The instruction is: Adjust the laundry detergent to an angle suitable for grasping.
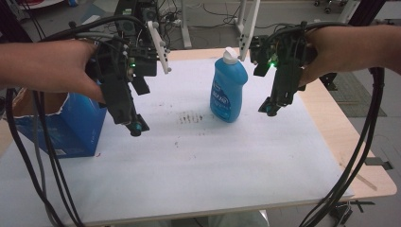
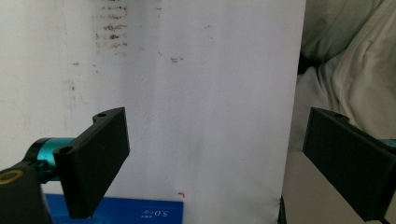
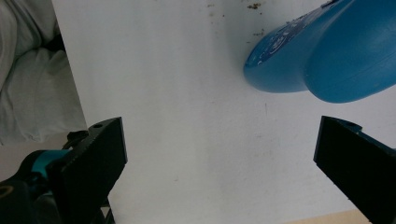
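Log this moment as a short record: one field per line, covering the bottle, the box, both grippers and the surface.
bottle: blue bottle with white cap, upright near the table's middle, untouched
box: blue cardboard box at the left edge, top torn open
left gripper: left gripper jaws open, above the sheet beside the box, holding nothing
right gripper: right gripper jaws open, just right of the bottle, apart from it
surface: white sheet with dark smudges near the bottle
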Tool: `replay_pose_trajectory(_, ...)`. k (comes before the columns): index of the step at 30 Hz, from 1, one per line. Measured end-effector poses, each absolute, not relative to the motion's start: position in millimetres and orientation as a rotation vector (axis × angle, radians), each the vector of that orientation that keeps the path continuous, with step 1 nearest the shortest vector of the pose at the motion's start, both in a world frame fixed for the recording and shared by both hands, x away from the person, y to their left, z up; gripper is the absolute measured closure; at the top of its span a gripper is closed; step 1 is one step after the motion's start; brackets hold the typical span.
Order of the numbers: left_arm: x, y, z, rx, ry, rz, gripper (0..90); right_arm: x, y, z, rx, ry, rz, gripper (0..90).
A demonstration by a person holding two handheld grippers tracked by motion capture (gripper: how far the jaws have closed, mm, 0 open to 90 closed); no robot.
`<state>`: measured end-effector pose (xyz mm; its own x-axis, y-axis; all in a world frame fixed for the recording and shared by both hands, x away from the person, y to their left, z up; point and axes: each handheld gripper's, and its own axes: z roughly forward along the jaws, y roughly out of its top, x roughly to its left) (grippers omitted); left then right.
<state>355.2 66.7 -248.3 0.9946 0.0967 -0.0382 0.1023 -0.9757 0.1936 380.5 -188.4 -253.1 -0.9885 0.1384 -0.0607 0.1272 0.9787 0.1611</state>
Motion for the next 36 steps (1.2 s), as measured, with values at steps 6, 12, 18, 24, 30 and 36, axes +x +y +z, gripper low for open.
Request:
replay_pose_trajectory(6, 358, 68, -249, 2.940, 0.150, -0.042, 7.3, 383, -189, -253, 0.209, 3.055, 0.245, 1.9)
replay_pose_trajectory(12, 359, 69, -250, 2.941, 0.157, -0.033, 7.3, 383, -189, -253, 0.210, 3.054, 0.244, 1.9)
replay_pose_trajectory(18, 360, 70, -250, 2.936, 0.177, -0.023, 7.3, 381, -192, -253, 0.231, 3.048, 0.253, 1.9)
replay_pose_trajectory(24, 358, 68, -250, 2.936, 0.170, -0.021, 7.3, 379, -196, -254, 0.256, 3.035, 0.256, 1.9)
replay_pose_trajectory(30, 356, 66, -250, 2.936, 0.165, -0.015, 7.3, 381, -200, -252, 0.363, 3.029, 0.279, 1.9)
replay_pose_trajectory(36, 355, 66, -250, 2.939, 0.172, -0.016, 7.3, 379, -204, -249, 0.400, 3.017, 0.286, 1.9)
